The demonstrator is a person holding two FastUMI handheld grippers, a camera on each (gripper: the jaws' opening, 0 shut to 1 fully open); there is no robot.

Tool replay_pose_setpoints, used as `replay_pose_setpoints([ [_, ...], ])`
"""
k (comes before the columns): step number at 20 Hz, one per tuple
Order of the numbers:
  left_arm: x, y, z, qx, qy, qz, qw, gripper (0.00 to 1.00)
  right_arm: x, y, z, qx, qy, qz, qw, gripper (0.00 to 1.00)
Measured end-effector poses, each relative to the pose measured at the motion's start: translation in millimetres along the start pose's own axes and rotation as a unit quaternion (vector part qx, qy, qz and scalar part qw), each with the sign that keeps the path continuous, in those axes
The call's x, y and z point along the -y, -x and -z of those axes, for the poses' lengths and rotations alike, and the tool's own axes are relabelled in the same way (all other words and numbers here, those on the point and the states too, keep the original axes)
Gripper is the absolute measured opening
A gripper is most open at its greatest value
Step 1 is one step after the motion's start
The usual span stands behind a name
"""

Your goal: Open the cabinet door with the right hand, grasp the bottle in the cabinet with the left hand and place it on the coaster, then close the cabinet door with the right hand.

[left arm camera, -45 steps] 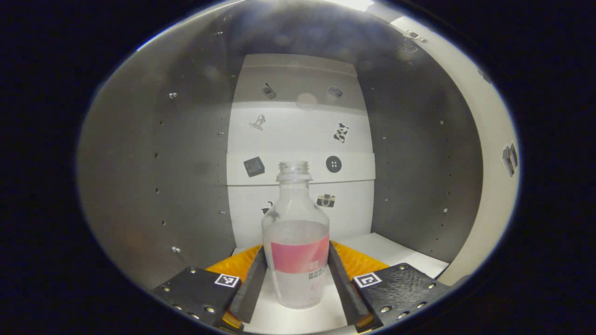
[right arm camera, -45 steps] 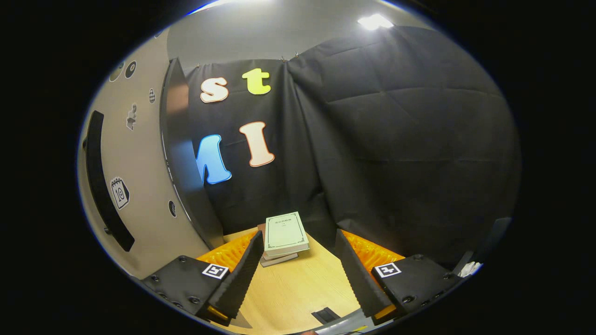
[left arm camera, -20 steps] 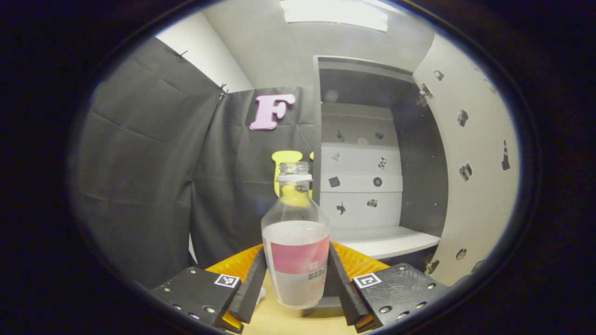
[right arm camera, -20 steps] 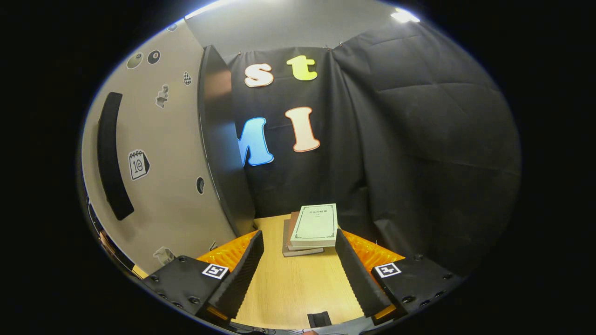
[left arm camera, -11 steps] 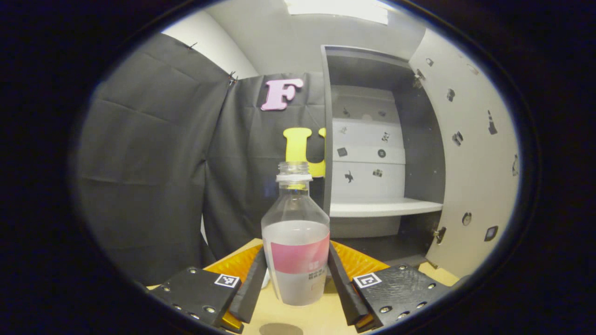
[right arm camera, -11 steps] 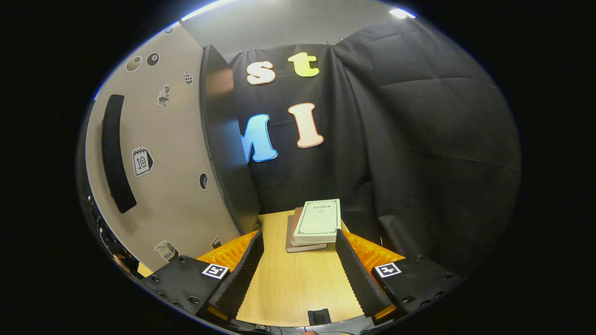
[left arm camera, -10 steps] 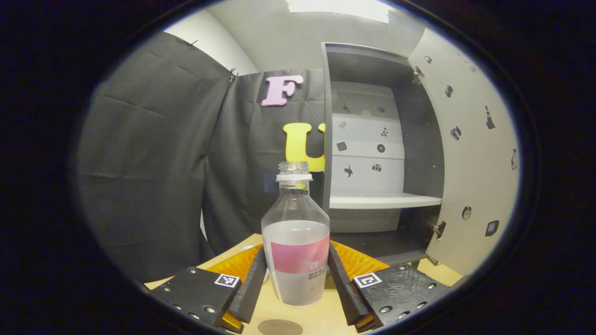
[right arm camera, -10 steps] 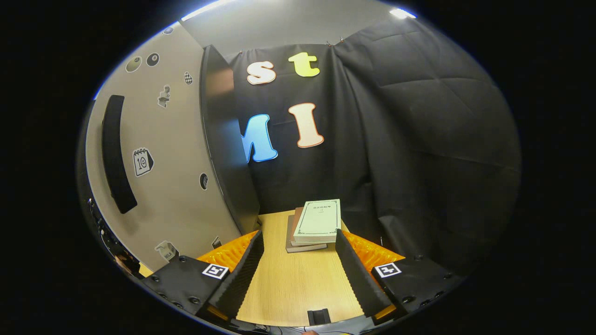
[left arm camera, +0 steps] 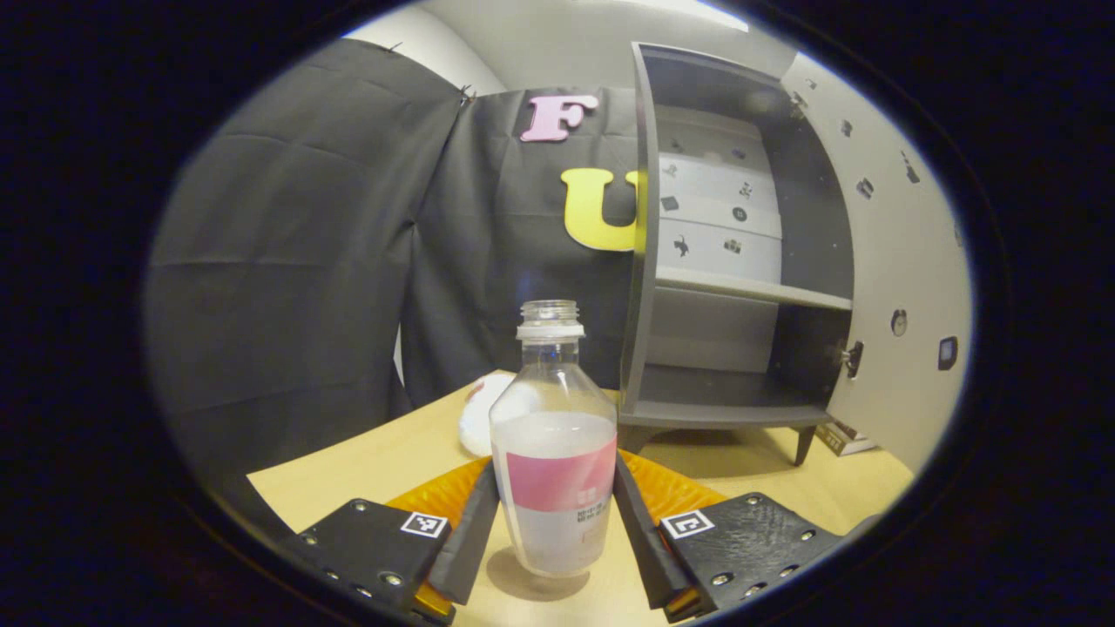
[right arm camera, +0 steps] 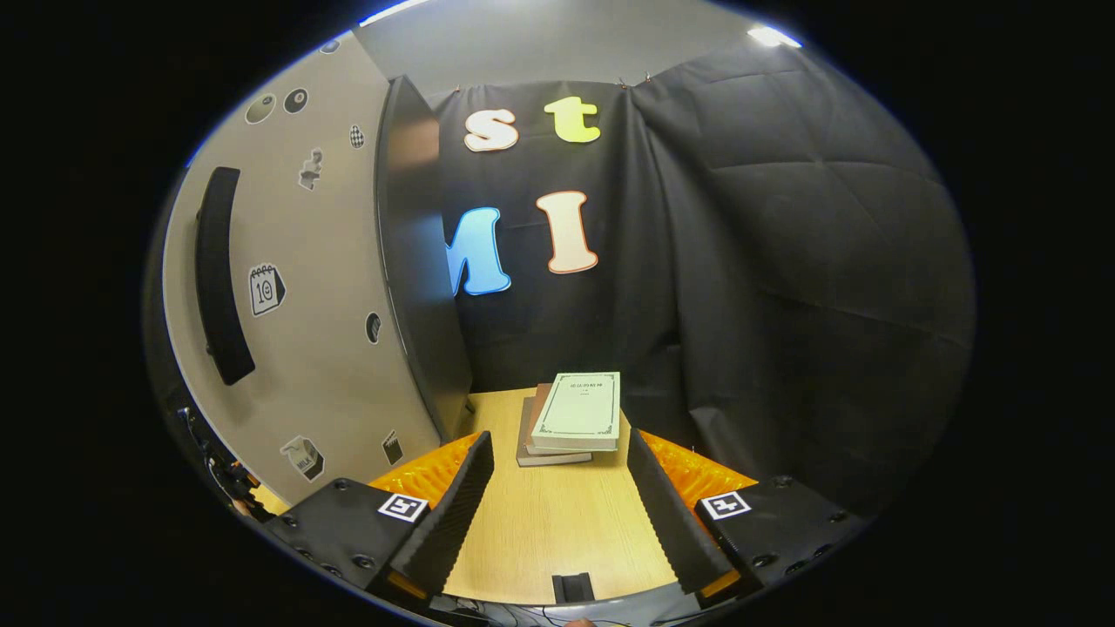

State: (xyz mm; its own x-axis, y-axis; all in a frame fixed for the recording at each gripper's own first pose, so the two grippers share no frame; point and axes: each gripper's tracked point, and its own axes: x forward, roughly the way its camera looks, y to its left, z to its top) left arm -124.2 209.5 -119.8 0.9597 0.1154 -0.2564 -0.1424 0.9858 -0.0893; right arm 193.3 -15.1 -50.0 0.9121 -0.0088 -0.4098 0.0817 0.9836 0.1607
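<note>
The wooden desk (left arm camera: 366,461) is the biggest thing here, and it carries all the rest. On it stands the grey cabinet (left arm camera: 649,261), up on little legs. Its door (left arm camera: 906,287) is swung wide open to the right side of the left gripper view. In the right gripper view you see the outside of the same door (right arm camera: 305,331), pale, with a long black handle (right arm camera: 216,274) and small stickers. The white shelf (left arm camera: 749,287) inside the cabinet has nothing on it.

A stack of books (right arm camera: 571,418) lies flat on the desk, near the black cloth wall.

The left hand-held gripper (left arm camera: 553,531) holds the bottle (left arm camera: 553,453). Both of its dark fingers (left arm camera: 475,531) press on the bottle's sides, low down by the pink label. The bottle stands straight up, long way up and down, with its open mouth at the top. It has no cap. It is out of the cabinet, in front of it and to the left. Under the bottle is a dark round patch on the desk; I cannot tell if that is the coaster or a shadow, or if the bottle touches it.

A small white thing (left arm camera: 483,414) sits on the desk behind the bottle.

The right hand-held gripper (right arm camera: 557,514) is spread wide over the desk and holds nothing.
</note>
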Motion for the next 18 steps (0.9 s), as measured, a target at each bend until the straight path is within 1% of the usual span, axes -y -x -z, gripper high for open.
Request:
replay_pose_setpoints([
  [2,0,0,7,-0.006,0.006,-0.007,1.000,0.72,-2,2,0,-0.001,0.007,-0.001,1.000,0.98],
  [3,-1,0,9,-0.006,0.005,-0.009,1.000,0.74,-1,3,-1,-0.001,0.014,0.001,1.000,0.98],
  [4,-3,-2,12,-0.004,0.002,-0.012,1.000,0.74,0,4,-1,-0.001,0.021,0.005,1.000,0.98],
  [5,-3,-3,13,-0.003,-0.002,-0.015,1.000,0.72,1,4,-1,-0.001,0.026,0.006,1.000,0.98],
  [6,-4,-4,16,-0.004,-0.006,-0.015,1.000,0.74,2,4,1,-0.002,0.029,0.008,1.000,0.98],
  [11,-8,-7,22,-0.004,-0.018,-0.022,1.000,0.74,1,-3,9,-0.015,0.022,0.012,1.000,0.98],
  [15,-7,-6,22,0.000,-0.019,-0.031,0.999,0.75,-5,-9,7,-0.015,0.034,0.008,0.999,0.98],
  [16,-7,-5,24,0.001,-0.020,-0.032,0.999,0.72,-8,-10,6,-0.016,0.037,0.005,0.999,0.98],
  [17,-7,-4,26,-0.003,-0.019,-0.031,0.999,0.75,-9,-12,3,-0.014,0.040,0.003,0.999,0.98],
  [18,-7,-4,27,-0.006,-0.017,-0.031,0.999,0.75,-11,-13,1,-0.012,0.042,0.001,0.999,0.98],
])
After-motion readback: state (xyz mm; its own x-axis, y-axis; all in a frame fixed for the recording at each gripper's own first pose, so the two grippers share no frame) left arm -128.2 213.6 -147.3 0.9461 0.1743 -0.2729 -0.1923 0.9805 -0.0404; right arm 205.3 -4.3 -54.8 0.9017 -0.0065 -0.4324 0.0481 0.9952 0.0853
